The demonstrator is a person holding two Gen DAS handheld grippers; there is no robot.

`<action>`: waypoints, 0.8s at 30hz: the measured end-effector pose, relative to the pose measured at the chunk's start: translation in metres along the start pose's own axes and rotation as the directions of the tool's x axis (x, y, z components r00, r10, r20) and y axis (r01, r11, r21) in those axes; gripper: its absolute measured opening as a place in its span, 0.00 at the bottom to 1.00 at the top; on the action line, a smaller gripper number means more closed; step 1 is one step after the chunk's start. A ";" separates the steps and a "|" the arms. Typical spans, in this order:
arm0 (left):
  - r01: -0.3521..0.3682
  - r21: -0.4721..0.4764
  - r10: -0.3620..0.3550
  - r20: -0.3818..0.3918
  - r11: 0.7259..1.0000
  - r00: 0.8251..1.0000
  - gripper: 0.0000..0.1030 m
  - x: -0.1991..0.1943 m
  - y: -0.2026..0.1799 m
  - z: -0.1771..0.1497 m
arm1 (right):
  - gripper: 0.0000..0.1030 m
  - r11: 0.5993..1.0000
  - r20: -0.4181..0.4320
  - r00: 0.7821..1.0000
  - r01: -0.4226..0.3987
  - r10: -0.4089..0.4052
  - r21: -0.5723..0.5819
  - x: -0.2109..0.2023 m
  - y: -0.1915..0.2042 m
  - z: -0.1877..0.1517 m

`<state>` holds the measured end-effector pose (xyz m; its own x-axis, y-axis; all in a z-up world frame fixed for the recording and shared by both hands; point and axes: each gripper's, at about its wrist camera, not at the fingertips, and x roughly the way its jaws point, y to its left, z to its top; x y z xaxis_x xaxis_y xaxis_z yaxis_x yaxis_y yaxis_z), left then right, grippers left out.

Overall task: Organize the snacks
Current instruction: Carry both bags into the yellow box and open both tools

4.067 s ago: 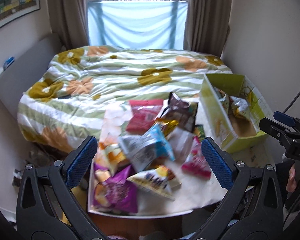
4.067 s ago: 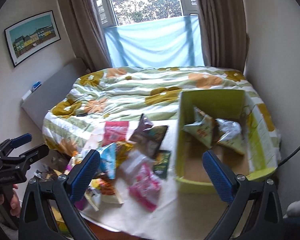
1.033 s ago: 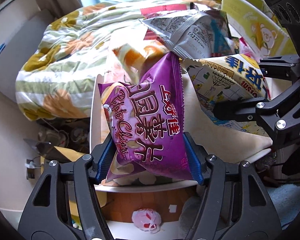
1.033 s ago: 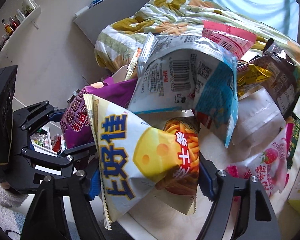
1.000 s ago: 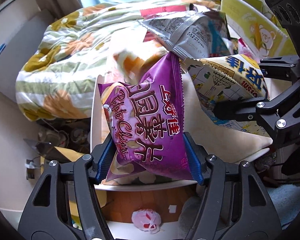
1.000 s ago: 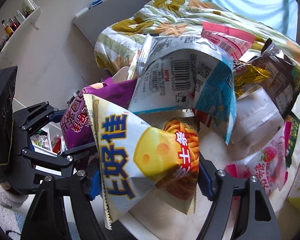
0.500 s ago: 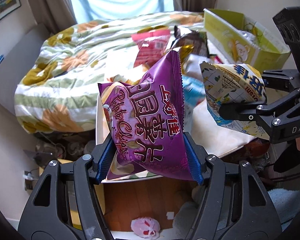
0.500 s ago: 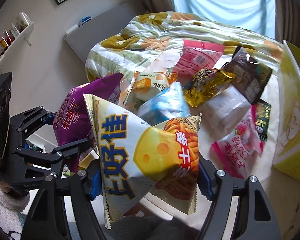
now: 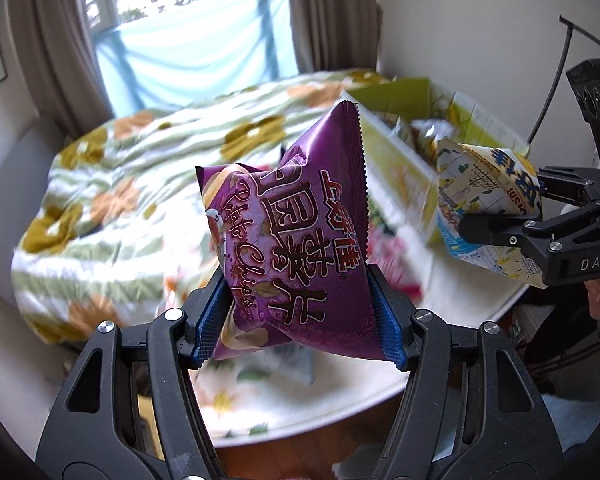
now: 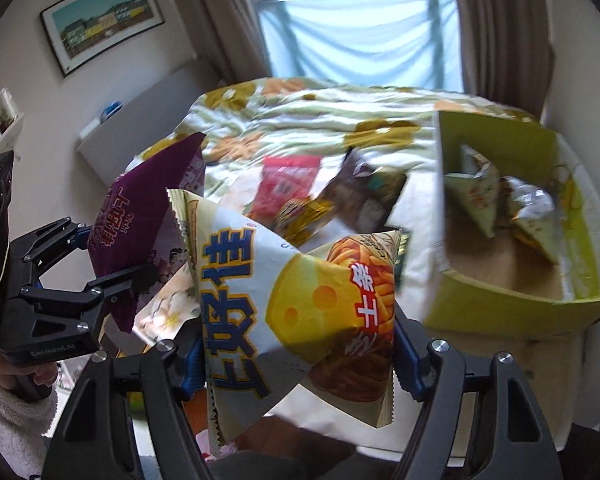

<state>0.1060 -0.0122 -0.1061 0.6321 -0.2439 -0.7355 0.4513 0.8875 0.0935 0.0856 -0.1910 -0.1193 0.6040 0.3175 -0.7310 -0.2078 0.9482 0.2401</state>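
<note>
Snacks are in both of your grippers. Your left gripper (image 9: pixel 300 312) pinches a puffy purple foil bag of potato chips (image 9: pixel 292 240) between its blue pads, and the bag stands upright in the air above the near edge of the white table (image 9: pixel 340 408). Your right gripper (image 10: pixel 296 364) pinches a white and yellow bag of cheese sticks (image 10: pixel 292 304) in the same way, also lifted off the table. In the right wrist view the purple bag is at the left, near the cheese bag; I cannot tell if they touch.

On the far side of the table, loose snack packets lie together, among them a red packet (image 10: pixel 288 186) and a dark brown packet (image 10: pixel 364 200). At the right stands an open yellow-green cardboard box (image 10: pixel 500 312) with two pale packets inside. Behind the table is a bed with a flowered quilt (image 10: pixel 320 120).
</note>
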 end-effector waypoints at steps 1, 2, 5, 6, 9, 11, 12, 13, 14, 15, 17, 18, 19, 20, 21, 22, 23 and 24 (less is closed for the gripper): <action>0.004 0.007 -0.005 0.015 1.000 1.000 0.59 0.002 -0.007 0.012 | 0.68 1.000 0.010 1.000 0.008 -0.008 0.004 -0.005 -0.007 0.003; 0.005 0.012 -0.006 0.026 1.000 1.000 0.59 0.005 -0.014 0.022 | 0.68 1.000 0.024 0.999 0.021 -0.021 0.010 -0.011 -0.017 0.008; 0.018 0.024 -0.019 0.048 1.000 0.999 0.59 0.015 -0.039 0.057 | 0.68 0.997 0.049 0.996 0.073 -0.074 0.023 -0.027 -0.049 0.022; 0.026 0.026 -0.027 0.051 0.999 0.998 0.59 0.020 -0.048 0.068 | 0.68 0.995 0.053 0.994 0.093 -0.094 0.029 -0.031 -0.062 0.028; 0.038 0.042 -0.040 0.057 0.998 0.998 0.59 0.039 -0.080 0.101 | 0.68 0.992 0.066 0.991 0.112 -0.116 0.054 -0.044 -0.101 0.040; 0.045 0.048 -0.047 0.050 0.998 0.998 0.59 0.053 -0.098 0.118 | 0.68 0.990 0.069 0.989 0.125 -0.129 0.068 -0.049 -0.124 0.047; 0.051 0.048 -0.053 0.045 0.998 0.998 0.59 0.060 -0.109 0.127 | 0.68 0.989 0.070 0.988 0.129 -0.135 0.074 -0.051 -0.132 0.049; 0.063 0.048 -0.065 0.035 0.997 0.997 0.59 0.069 -0.119 0.135 | 0.68 0.988 0.071 0.988 0.132 -0.137 0.081 -0.054 -0.142 0.051; 0.071 0.048 -0.072 0.023 0.996 0.997 0.59 0.078 -0.131 0.144 | 0.68 0.987 0.071 0.988 0.132 -0.138 0.091 -0.056 -0.155 0.054; 0.076 0.049 -0.077 0.013 0.996 0.997 0.59 0.087 -0.142 0.151 | 0.68 0.987 0.070 0.988 0.131 -0.138 0.098 -0.059 -0.166 0.055; 0.082 0.050 -0.082 -0.019 0.995 0.996 0.59 0.107 -0.161 0.163 | 0.68 0.985 0.065 0.988 0.132 -0.139 0.107 -0.061 -0.180 0.058; 0.086 0.046 -0.085 -0.038 0.995 0.996 0.59 0.116 -0.170 0.167 | 0.68 0.985 0.059 0.989 0.132 -0.139 0.111 -0.061 -0.191 0.059; 0.090 0.041 -0.087 -0.055 0.995 0.995 0.59 0.126 -0.177 0.170 | 0.68 0.985 0.055 0.989 0.129 -0.136 0.114 -0.062 -0.197 0.060; 0.091 0.035 -0.088 -0.074 0.995 0.993 0.59 0.134 -0.185 0.173 | 0.68 0.985 0.051 0.990 0.126 -0.133 0.116 -0.063 -0.201 0.059; 0.090 0.029 -0.087 -0.095 0.996 0.992 0.59 0.143 -0.191 0.175 | 0.68 0.986 0.046 0.991 0.119 -0.125 0.121 -0.063 -0.208 0.059; 0.090 0.024 -0.087 -0.114 0.996 0.990 0.59 0.153 -0.197 0.177 | 0.68 0.986 0.043 0.992 0.114 -0.120 0.123 -0.062 -0.212 0.059; 0.087 0.021 -0.084 -0.130 0.996 0.988 0.59 0.160 -0.202 0.178 | 0.68 0.986 0.036 0.993 0.108 -0.113 0.127 -0.060 -0.219 0.060; 0.080 0.023 -0.076 -0.148 0.997 0.986 0.59 0.167 -0.209 0.177 | 0.68 0.986 0.031 0.994 0.104 -0.109 0.130 -0.059 -0.223 0.060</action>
<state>0.2282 -0.3075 -0.1297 0.4958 -0.2501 -0.8316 0.5146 0.8560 0.0494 0.1428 -0.4207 -0.0916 0.6465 0.2123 -0.7327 -0.0422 0.9690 0.2435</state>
